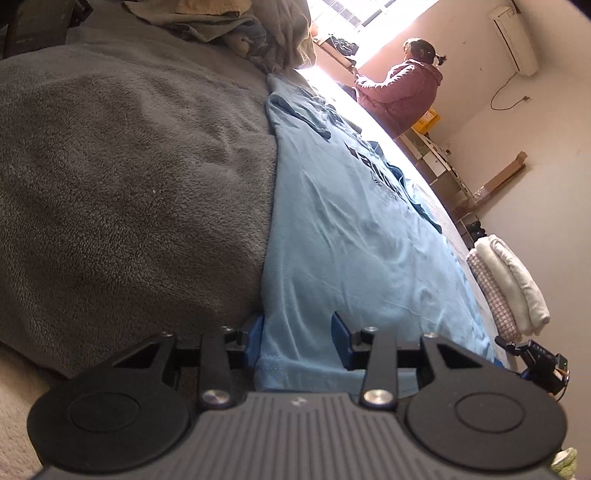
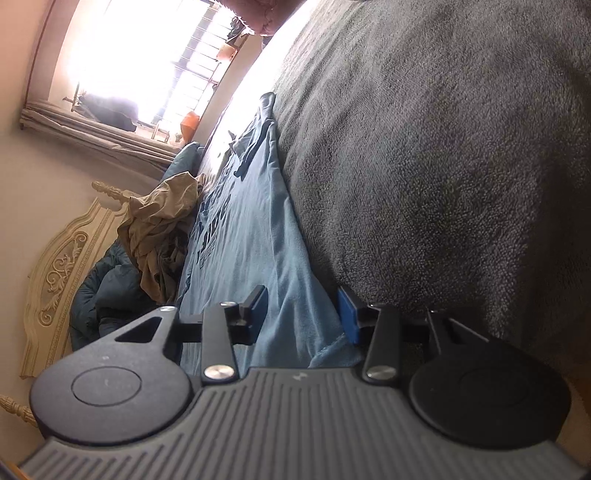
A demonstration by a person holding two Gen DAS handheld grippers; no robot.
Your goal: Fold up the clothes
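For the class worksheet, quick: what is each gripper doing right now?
Left gripper: jaws around the blue T-shirt hem, grip unclear.
Right gripper: same shirt edge between jaws, grip unclear.

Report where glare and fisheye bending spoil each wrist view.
Left wrist view: the window blows out white, washing the bed edge beside the blue T-shirt; walls curve. Right wrist view: window overexposed, glare runs along the T-shirt's far edge; the grey blanket stays dim and bulges.

both wrist views sit low and close behind their claws, rolled sideways, facing along the blue t-shirt (image 1: 332,229) (image 2: 251,229) and grey blanket (image 1: 129,166) (image 2: 443,147) they share.
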